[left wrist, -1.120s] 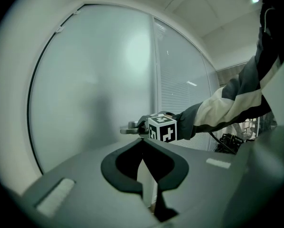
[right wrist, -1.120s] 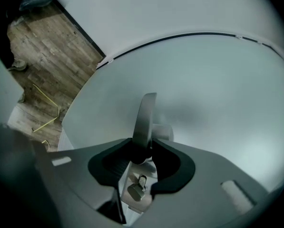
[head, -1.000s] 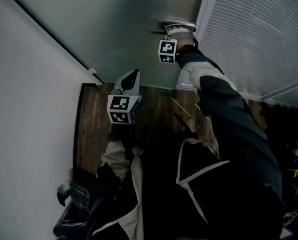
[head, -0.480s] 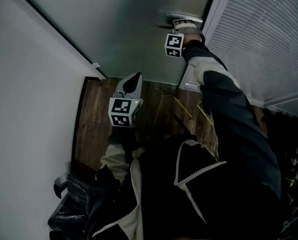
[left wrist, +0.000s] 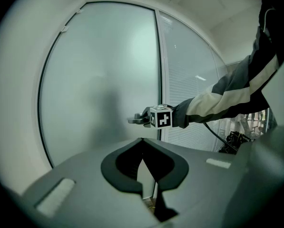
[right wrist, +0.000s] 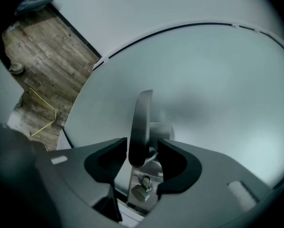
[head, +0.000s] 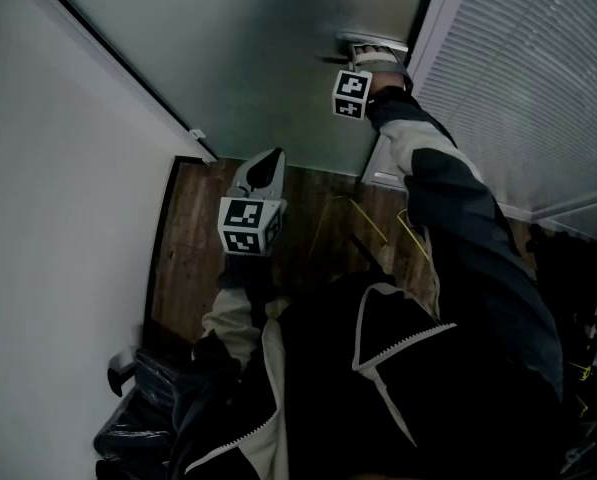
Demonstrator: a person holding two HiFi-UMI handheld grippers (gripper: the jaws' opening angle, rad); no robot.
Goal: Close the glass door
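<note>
Head view puts the left gripper [head: 266, 163] nearest, hanging idle well apart from the door handle [right wrist: 141, 122] and lower than it, jaws together on nothing. Farther out, the right gripper [right wrist: 142, 148] straddles the handle with its jaws opening. The lever stands between them with a gap on one side, so the hold looks let go rather than clamped. Just under the handle sits a small lock knob [right wrist: 141, 192]. Behind the handle spreads the frosted glass door [right wrist: 218, 80]. Its edge beside the handle seems to meet the white frame [head: 425, 18], so I judge it shut or nearly so, and the step in hand is the release. To do that well, spread the jaws clear of the lever on both sides. Then draw straight back off the handle without hooking it, or the door may be tugged open. Past the handle, beyond the frame, hang window blinds [head: 528, 78].
</note>
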